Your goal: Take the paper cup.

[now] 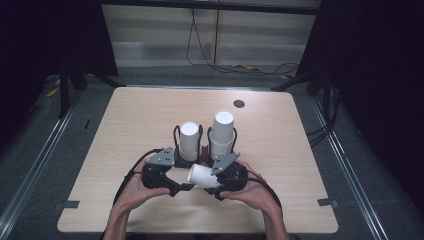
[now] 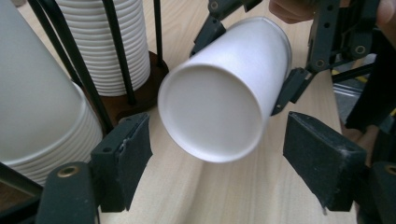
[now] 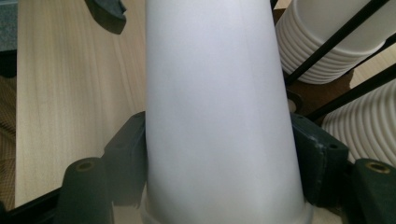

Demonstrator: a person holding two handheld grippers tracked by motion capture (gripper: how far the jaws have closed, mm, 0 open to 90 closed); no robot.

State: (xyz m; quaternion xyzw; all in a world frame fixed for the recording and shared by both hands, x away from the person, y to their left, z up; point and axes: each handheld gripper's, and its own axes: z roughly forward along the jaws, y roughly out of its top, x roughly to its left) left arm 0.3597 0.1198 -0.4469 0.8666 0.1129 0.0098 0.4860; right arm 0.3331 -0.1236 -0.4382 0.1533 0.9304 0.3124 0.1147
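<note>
Right gripper view: right gripper clamps white paper cup near its rim | left gripper jaws wide apart, flanking cup's base, not touching | cup held sideways, undented

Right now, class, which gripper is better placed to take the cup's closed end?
Left. The left gripper is open with its jaws either side of the cup base; the right gripper already clamps the cup near its rim.
</note>
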